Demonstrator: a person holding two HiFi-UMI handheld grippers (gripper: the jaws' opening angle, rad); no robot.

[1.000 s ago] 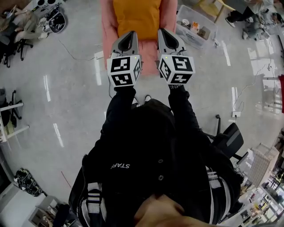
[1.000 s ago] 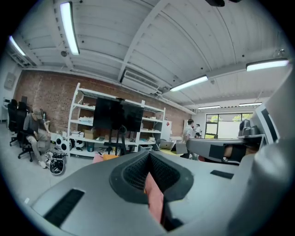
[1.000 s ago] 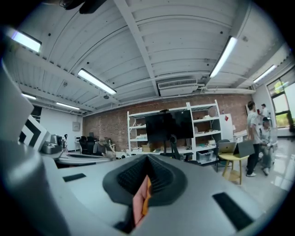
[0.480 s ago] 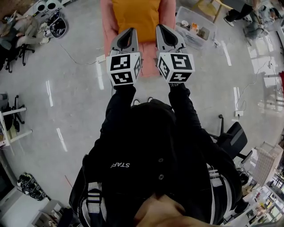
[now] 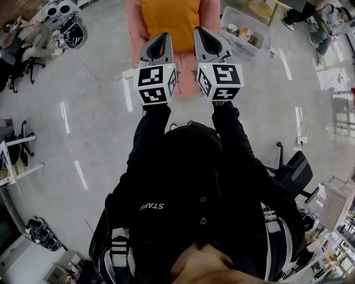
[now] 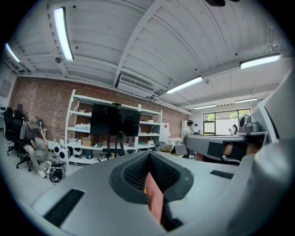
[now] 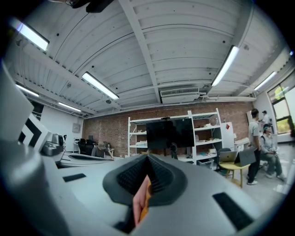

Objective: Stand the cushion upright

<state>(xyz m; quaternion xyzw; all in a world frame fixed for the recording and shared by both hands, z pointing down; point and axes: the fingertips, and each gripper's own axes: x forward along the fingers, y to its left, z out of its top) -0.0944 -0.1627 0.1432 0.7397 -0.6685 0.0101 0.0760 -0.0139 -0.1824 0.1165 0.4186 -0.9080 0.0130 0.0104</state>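
We hold both grippers side by side, pointing level. The left gripper (image 5: 161, 37) has its jaws clamped on the near edge of the cushion (image 5: 169, 16), and the right gripper (image 5: 201, 32) grips the same edge. The cushion, pink-bordered with an orange centre, extends away from us over the grey floor (image 5: 83, 111)

Ahead of the fingers of the left gripper (image 5: 163, 37) and the right gripper (image 5: 198, 32) the way is blocked by the pink and orange cushion (image 5: 169, 16), a clear bin (image 5: 248, 40) is found near the right pair's outer side, and open floor (image 5: 83, 127), crossed by a cable (image 5: 100, 72), is left outward of the left pair.
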